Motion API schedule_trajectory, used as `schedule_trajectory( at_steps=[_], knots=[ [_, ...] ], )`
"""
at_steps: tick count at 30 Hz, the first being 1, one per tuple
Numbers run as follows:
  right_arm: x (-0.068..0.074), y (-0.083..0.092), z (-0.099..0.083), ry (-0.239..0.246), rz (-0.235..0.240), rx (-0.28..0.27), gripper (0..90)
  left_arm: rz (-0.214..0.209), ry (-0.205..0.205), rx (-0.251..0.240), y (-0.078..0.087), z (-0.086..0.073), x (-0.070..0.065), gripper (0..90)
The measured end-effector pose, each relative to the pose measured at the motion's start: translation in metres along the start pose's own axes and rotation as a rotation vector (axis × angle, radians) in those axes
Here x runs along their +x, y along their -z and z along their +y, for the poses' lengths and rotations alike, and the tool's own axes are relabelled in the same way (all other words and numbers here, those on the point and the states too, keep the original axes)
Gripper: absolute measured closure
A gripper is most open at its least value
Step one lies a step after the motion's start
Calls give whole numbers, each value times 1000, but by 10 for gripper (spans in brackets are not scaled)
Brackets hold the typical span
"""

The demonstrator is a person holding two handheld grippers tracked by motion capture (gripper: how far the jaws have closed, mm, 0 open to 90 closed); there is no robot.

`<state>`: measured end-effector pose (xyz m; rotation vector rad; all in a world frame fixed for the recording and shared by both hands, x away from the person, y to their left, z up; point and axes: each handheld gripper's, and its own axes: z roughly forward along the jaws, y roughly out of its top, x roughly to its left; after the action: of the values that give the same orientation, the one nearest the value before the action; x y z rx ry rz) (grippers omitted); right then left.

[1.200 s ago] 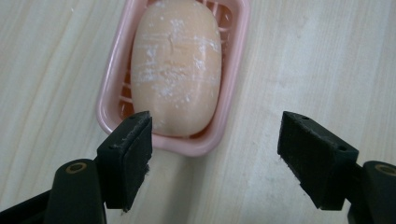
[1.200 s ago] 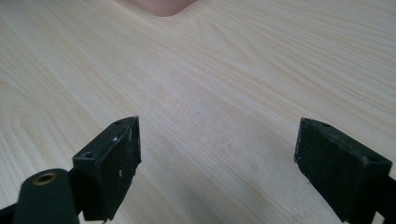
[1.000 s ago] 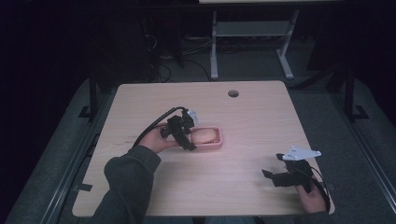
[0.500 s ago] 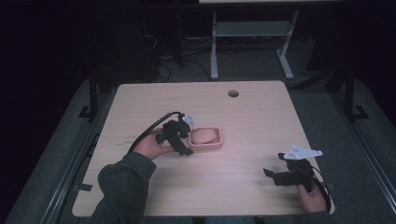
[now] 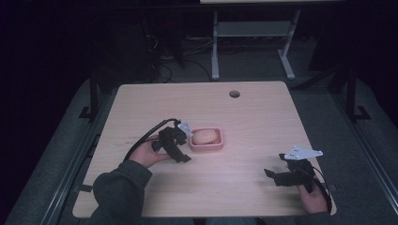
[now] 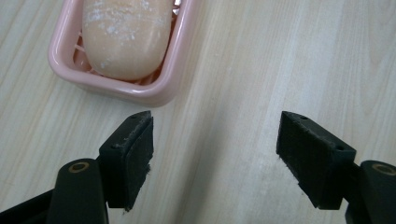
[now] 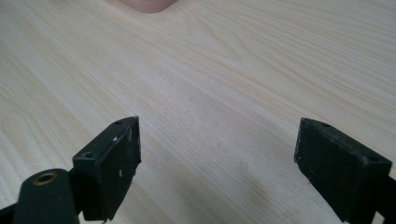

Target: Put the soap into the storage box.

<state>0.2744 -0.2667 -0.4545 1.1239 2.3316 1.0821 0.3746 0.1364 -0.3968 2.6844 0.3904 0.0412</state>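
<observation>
A pink soap dish (image 5: 207, 149) holds a peach soap bar (image 5: 205, 136) near the middle of the table. My left gripper (image 5: 183, 149) lies just left of the dish, low over the wood. In the left gripper view the dish (image 6: 154, 93) and soap (image 6: 126, 32) sit beyond the left jaw, and the left gripper (image 6: 215, 135) is open with only bare wood in the gap. Its jaws have just been closing. My right gripper (image 5: 272, 177) rests at the front right, well away from the dish. In its own view the right gripper (image 7: 217, 140) is open over bare wood.
The wooden table (image 5: 253, 122) has a round cable hole (image 5: 234, 93) near its far edge. A corner of the pink dish (image 7: 149, 4) peeks in at the top of the right gripper view. A white desk frame (image 5: 253, 33) and cables stand on the dark floor behind.
My left gripper has drawn back from over the dish's left end, toward the person and to the left. The soap stays in the dish. The right gripper has kept still.
</observation>
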Motion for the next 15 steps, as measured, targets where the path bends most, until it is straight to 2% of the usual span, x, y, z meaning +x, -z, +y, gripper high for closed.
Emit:
schedule_trajectory(
  at_steps=[6,7,15],
  knots=[
    [0,-1,0,-4,-6,9,141,6,11,1,2,-10,-4,263],
    [0,-2,0,0,-7,10,141,0,27,-3,2,-13,-5,259],
    [-1,-3,-1,-10,-12,21,141,4,49,-4,5,-27,-5,245]
  ],
)
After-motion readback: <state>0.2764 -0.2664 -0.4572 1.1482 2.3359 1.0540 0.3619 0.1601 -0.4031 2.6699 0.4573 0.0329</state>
